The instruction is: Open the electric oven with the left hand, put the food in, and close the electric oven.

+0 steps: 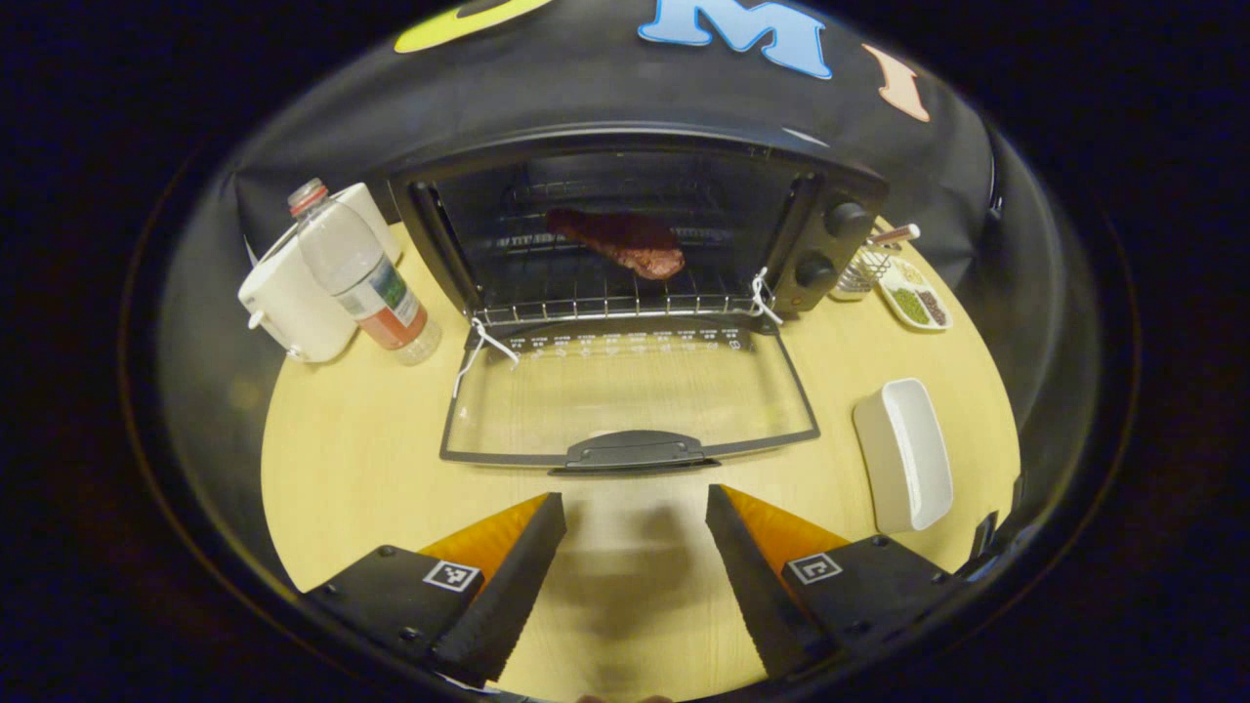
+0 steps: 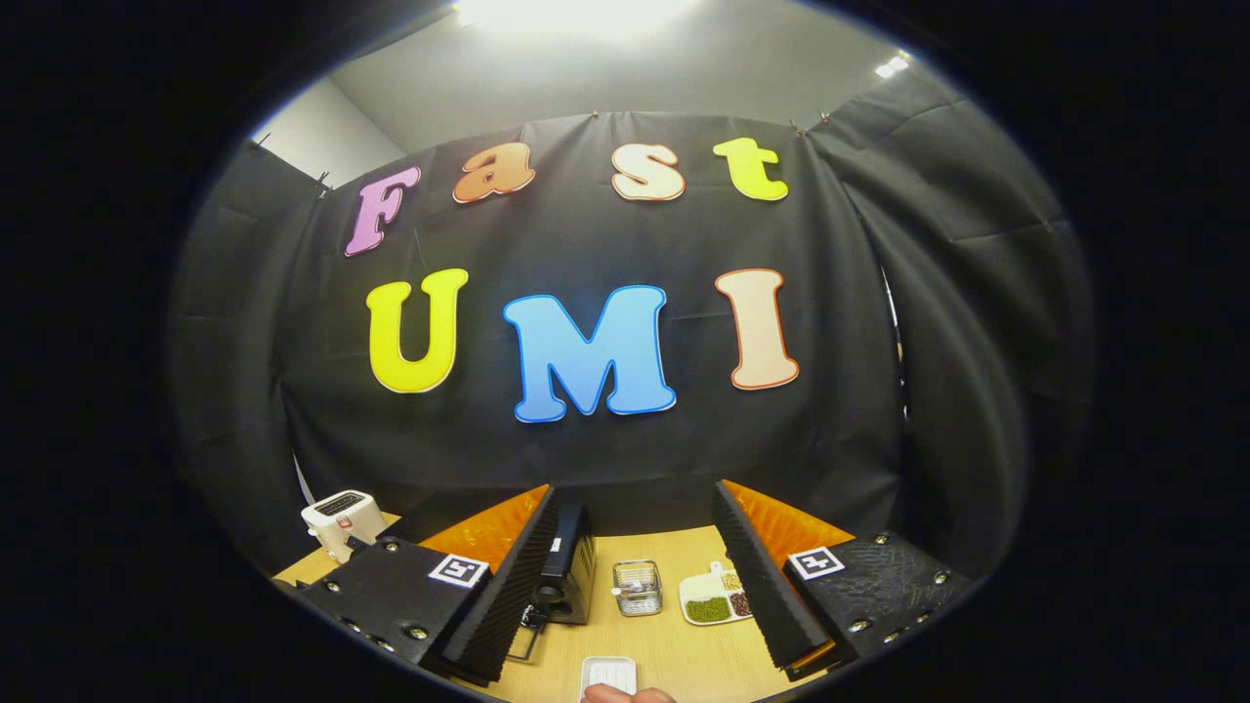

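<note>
The electric oven (image 1: 625, 225) stood at the surface's (image 1: 342, 459) far edge, door (image 1: 630, 395) down, meat (image 1: 620, 241) on its rack. Both the left tool (image 1: 635, 547) and the right tool (image 2: 635, 576) gaped wide, holding nothing.

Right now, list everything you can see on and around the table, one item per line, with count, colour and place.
electric oven: one, black, back centre of table, door folded down open
oven door handle: one, dark grey, front edge of open door
food: one, reddish-brown meat piece, on rack inside oven
water bottle: one, clear, red cap, left of oven
kettle: one, white, behind bottle
rectangular dish: one, white, right front of table
divided plate: one, white, holding green and brown bits, right of oven
wire basket: one, metal, beside oven knobs
table: one, light wood
left gripper: one, open, facing handle
right gripper: one, open, raised toward wall
</note>
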A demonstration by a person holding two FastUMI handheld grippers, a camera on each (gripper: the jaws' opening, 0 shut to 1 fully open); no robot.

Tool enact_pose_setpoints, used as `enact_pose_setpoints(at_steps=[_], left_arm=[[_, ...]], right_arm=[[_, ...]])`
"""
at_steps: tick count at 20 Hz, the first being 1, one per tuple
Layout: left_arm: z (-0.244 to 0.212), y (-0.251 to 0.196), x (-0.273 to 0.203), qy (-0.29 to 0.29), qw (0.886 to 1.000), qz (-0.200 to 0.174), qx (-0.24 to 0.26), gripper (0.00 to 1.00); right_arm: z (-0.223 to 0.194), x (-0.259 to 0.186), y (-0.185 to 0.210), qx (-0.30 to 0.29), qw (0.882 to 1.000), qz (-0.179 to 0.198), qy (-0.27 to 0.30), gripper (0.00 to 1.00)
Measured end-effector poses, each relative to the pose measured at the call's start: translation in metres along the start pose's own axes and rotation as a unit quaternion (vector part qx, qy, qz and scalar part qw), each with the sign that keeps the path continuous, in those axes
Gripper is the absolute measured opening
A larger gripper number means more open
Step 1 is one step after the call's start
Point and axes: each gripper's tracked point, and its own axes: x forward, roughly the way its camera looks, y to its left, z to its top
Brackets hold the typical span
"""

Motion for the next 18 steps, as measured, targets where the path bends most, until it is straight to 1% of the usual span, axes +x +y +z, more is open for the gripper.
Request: enact_pose_setpoints(at_steps=[2,3,4,8,12,16,17,18], left_arm=[[-0.003,0.005,0.011,0.012,1.000,0.007,0.014,0.98],[-0.005,0.006,0.017,0.018,1.000,0.008,0.019,1.00],[-0.006,0.005,0.023,0.026,0.999,0.007,0.019,0.98],[-0.014,0.006,0.040,0.054,0.998,0.008,0.012,0.98],[-0.016,0.004,0.049,0.065,0.998,0.003,0.007,0.99],[-0.014,0.006,0.055,0.072,0.997,0.008,-0.005,0.98],[-0.016,0.005,0.057,0.076,0.997,0.007,-0.006,1.00],[-0.015,0.006,0.057,0.075,0.997,0.008,-0.004,0.98]], right_arm=[[-0.004,0.000,-0.005,-0.001,1.000,-0.006,0.004,0.96],[-0.005,0.000,-0.007,-0.002,1.000,-0.010,0.007,0.96],[-0.006,0.000,-0.009,-0.002,1.000,-0.012,0.009,0.96],[-0.010,0.002,-0.015,0.000,1.000,-0.022,0.013,0.96],[-0.012,0.005,-0.015,0.001,0.999,-0.028,0.017,0.96],[-0.016,0.006,-0.013,-0.001,0.999,-0.028,0.022,0.96],[-0.016,0.007,-0.011,-0.002,0.999,-0.027,0.022,0.96],[-0.016,0.008,-0.010,-0.002,0.999,-0.027,0.022,0.96]])
